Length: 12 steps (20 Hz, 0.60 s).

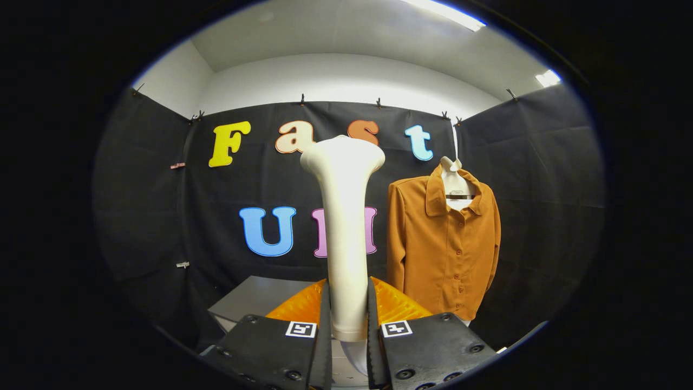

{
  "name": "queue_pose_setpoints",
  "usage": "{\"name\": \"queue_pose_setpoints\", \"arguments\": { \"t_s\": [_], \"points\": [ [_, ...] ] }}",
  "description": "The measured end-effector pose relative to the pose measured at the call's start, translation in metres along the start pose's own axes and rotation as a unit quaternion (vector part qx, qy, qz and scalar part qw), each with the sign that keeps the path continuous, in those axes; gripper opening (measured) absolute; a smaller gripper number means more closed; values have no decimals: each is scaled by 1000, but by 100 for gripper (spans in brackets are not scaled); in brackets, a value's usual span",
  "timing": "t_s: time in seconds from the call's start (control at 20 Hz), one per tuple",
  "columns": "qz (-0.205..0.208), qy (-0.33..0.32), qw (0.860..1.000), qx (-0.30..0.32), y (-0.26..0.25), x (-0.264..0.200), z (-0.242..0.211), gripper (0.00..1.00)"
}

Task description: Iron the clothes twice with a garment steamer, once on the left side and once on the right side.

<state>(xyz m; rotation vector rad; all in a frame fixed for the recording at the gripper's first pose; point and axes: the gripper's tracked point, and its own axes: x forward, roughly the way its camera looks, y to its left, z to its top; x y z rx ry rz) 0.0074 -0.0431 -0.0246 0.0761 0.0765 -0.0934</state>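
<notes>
A cream-white garment steamer (pixel 345 227) stands upright between my fingers, its flared head at the top and its handle clamped low down. My gripper (pixel 348 319) is shut on that handle, one finger pressing each side. An orange-brown buttoned shirt (pixel 443 244) hangs on a white hanger (pixel 453 181) against the black booth wall, beyond the fingers and to the right of the steamer. The shirt faces me, collar open, sleeves hanging down. The steamer head is left of the shirt's collar and well short of the fabric.
A grey table top (pixel 254 298) lies below, ahead of the fingers on the left. Black cloth walls close the booth at the back and on both sides. A white strap (pixel 455 142) holds the hanger from above.
</notes>
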Motion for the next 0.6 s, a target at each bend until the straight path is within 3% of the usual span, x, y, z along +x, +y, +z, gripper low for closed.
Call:
{"name": "queue_pose_setpoints", "arguments": {
  "t_s": [0.6],
  "points": [
    [-2, 5, 1000, 0, 0, 1, -2, 29]
  ]
}}
